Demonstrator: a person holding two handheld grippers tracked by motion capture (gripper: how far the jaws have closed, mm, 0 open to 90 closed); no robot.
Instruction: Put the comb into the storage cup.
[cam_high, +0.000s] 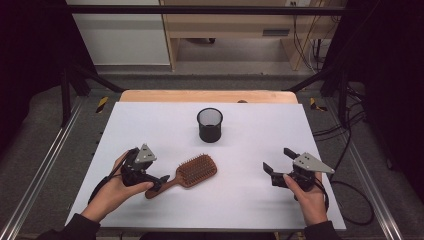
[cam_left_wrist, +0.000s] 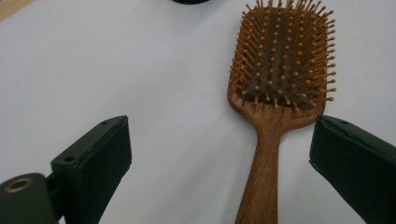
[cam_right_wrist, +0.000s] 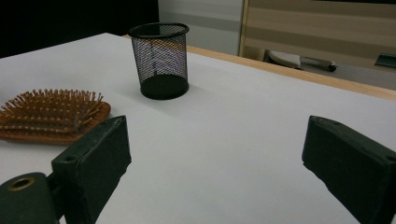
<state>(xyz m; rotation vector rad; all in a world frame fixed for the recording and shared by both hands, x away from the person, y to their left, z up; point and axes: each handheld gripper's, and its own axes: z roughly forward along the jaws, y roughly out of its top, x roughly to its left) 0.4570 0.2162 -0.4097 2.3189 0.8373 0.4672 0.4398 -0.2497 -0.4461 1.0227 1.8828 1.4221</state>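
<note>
A wooden paddle hairbrush (cam_high: 194, 170) lies bristles up on the white table top (cam_high: 250, 135), its handle pointing toward my left gripper (cam_high: 157, 173). In the left gripper view the brush handle (cam_left_wrist: 262, 182) runs up between the open jaws, closer to the right jaw and touching neither. The bristle head (cam_left_wrist: 282, 56) lies just beyond the left gripper (cam_left_wrist: 222, 135). A black mesh cup (cam_high: 210, 125) stands upright behind the brush. My right gripper (cam_high: 279, 160) is held open over bare table at the right, with nothing between its fingers. Past the right gripper (cam_right_wrist: 215, 126), its own view shows the cup (cam_right_wrist: 161, 60) and the brush (cam_right_wrist: 51, 114).
The table's wooden far edge (cam_high: 210, 96) shows behind the white top. Metal frame rails (cam_high: 45, 165) run along both sides. Cables (cam_high: 350, 150) trail on the floor at the right. A wooden cabinet (cam_high: 225, 25) stands farther back.
</note>
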